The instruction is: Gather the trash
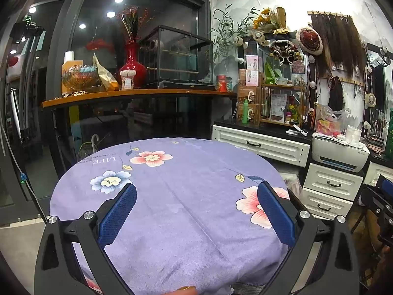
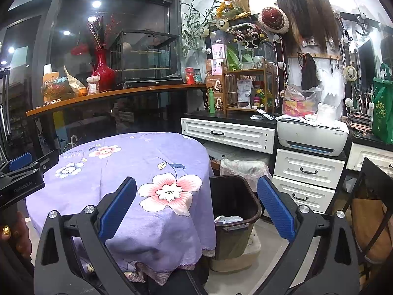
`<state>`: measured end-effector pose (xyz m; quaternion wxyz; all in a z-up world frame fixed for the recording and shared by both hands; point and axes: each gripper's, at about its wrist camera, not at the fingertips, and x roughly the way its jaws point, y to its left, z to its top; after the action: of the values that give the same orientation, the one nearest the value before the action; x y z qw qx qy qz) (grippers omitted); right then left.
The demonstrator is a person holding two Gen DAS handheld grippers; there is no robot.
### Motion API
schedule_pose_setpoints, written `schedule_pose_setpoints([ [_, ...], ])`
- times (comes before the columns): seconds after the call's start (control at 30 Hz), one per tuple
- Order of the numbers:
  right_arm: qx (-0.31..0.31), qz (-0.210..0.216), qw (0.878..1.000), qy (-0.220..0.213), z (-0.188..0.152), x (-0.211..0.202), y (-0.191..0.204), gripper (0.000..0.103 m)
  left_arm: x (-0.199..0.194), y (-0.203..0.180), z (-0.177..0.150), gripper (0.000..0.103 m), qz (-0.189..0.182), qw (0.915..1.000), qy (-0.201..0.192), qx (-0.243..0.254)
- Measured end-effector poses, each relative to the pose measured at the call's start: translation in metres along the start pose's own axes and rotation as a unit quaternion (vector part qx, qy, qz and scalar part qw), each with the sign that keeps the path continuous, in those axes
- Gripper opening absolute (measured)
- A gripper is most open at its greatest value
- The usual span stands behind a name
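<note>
Nothing left on the purple flowered tablecloth [image 1: 186, 196], so probably close to finished, judging by the bare top. Crumpled white trash [image 2: 228, 219] already down in the dark bin [image 2: 255, 209], just right of the table. Left gripper [image 1: 196, 211] spread wide above the near cloth, grasping nothing. Right gripper [image 2: 196, 209] likewise spread and bare, straddling table edge and bin. No further litter visible anywhere near.

Left wrist view: close above the purple floral tablecloth [image 1: 186, 196], facing the white drawers [image 1: 260, 145]. Right wrist view: further back and rightward (dark bin [image 2: 233, 211] visible); both share tablecloth and drawers.
</note>
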<state>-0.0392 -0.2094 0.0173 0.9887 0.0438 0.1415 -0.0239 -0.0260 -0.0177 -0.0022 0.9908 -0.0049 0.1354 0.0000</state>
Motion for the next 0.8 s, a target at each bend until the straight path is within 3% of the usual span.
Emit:
schedule_pose_setpoints([
  [0.8,-0.003,0.004,1.000,0.005,-0.0053,0.0057,0.0004,0.097,0.0058,-0.0010,-0.0013,0.098,0.005,0.9998,0.017,0.004],
])
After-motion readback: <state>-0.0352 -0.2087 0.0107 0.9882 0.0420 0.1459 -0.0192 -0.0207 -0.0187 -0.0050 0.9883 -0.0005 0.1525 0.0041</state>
